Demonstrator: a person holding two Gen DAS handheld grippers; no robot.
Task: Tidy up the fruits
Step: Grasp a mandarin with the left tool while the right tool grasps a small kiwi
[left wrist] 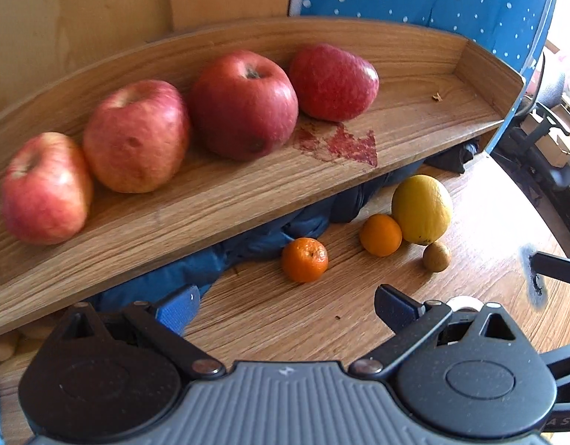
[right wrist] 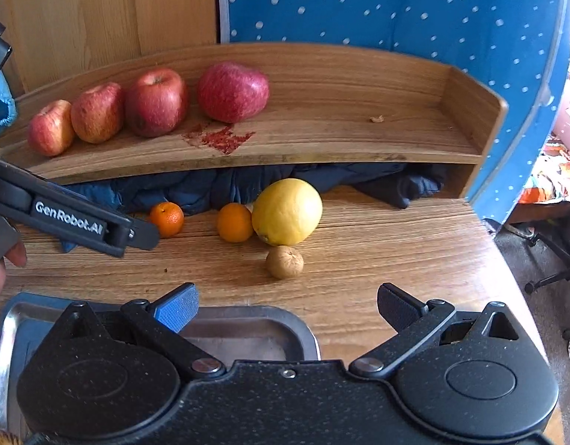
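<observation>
Four red apples [right wrist: 144, 107] sit in a row along the left half of a raised wooden shelf [right wrist: 340, 137], each just beside or touching its neighbour; the rightmost one [left wrist: 333, 81] lies on its side above a patch of red stain [left wrist: 344, 144] on the shelf board. The right half of the shelf is bare but for a small crumb [right wrist: 376, 119].

Below, on the wooden worktop [right wrist: 396, 259], a large yellow citrus fruit [right wrist: 287, 212] touches a small orange [right wrist: 234, 222] on its left. A second small orange [right wrist: 166, 219] lies apart, further left, and a small brown round fruit [right wrist: 285, 261] sits just in front of the yellow one. Dark blue cloth [right wrist: 229, 185] is bunched in the gap under the shelf, right behind the fruit.

The left claw [left wrist: 285, 306] is spread apart and holds nothing, aimed at the oranges. The right claw [right wrist: 287, 306] is likewise apart and empty, above a metal tray [right wrist: 303, 330] at the worktop's near edge. A blue dotted panel [right wrist: 396, 7] stands behind the shelf.
</observation>
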